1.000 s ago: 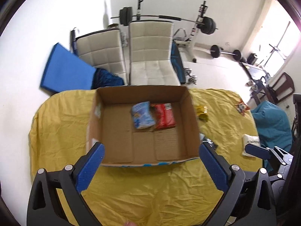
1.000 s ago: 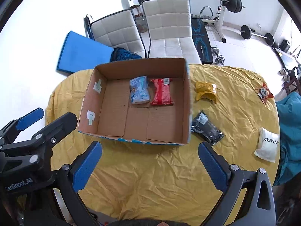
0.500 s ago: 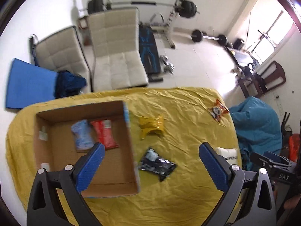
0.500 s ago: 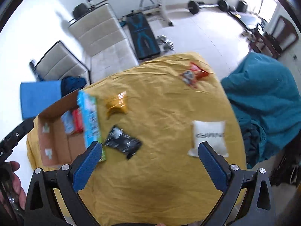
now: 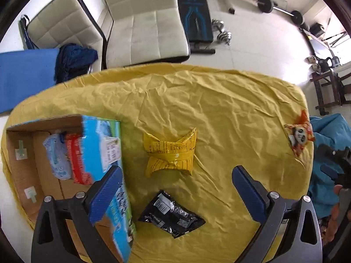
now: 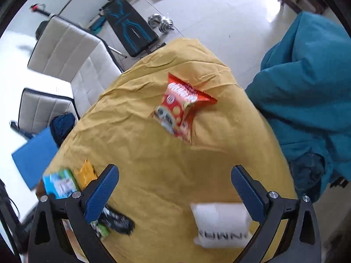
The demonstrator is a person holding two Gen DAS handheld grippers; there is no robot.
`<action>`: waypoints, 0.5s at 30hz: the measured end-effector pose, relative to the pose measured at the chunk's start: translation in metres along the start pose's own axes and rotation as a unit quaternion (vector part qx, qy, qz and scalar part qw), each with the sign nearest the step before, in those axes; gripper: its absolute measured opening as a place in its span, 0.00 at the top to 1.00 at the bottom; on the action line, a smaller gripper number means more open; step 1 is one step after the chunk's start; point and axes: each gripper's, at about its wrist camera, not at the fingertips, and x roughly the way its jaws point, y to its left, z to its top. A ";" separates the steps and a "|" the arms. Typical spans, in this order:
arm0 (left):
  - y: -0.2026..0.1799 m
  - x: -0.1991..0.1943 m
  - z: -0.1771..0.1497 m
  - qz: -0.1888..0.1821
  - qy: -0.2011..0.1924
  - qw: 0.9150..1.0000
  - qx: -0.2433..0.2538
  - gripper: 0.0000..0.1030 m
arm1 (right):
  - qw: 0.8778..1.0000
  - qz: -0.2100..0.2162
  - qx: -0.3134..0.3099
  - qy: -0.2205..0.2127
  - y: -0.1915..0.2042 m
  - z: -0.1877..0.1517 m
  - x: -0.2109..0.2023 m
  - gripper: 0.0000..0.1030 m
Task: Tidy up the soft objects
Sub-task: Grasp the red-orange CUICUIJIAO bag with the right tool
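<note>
My left gripper [image 5: 175,182] is open and empty above the yellow tablecloth [image 5: 230,109]. A yellow packet [image 5: 170,152] lies just ahead of it and a black packet [image 5: 171,217] lies between its fingers. The cardboard box [image 5: 19,175] at the left holds a light blue packet [image 5: 56,155] and a red packet [image 5: 76,155]. My right gripper [image 6: 175,184] is open and empty. A red-orange snack bag [image 6: 179,107] lies ahead of it and a white packet [image 6: 221,225] lies low between its fingers. The snack bag also shows in the left wrist view [image 5: 299,133].
Two white chairs [image 5: 142,19] stand behind the table, with a blue mat [image 5: 24,72] and dark blue cloth [image 5: 72,59] at the left. A teal beanbag [image 6: 307,83] sits off the table's right edge. Weights [image 5: 221,35] lie on the floor.
Both grippers have swung to the right, away from the box. The left view now centres on the yellow and black packets, the right view on the snack bag and white packet.
</note>
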 end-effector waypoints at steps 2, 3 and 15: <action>0.005 0.024 0.006 -0.018 0.044 0.998 -0.042 0.01 | 1.000 0.002 0.012 0.011 -0.002 0.018 0.020 0.01; 0.011 0.037 0.005 -0.046 0.064 0.993 -0.084 0.01 | 1.000 0.003 0.022 0.016 -0.003 0.029 0.032 0.03; 0.049 0.093 -0.013 -0.131 0.110 0.923 -0.346 0.01 | 0.997 -0.011 0.046 0.061 0.003 0.057 0.100 0.49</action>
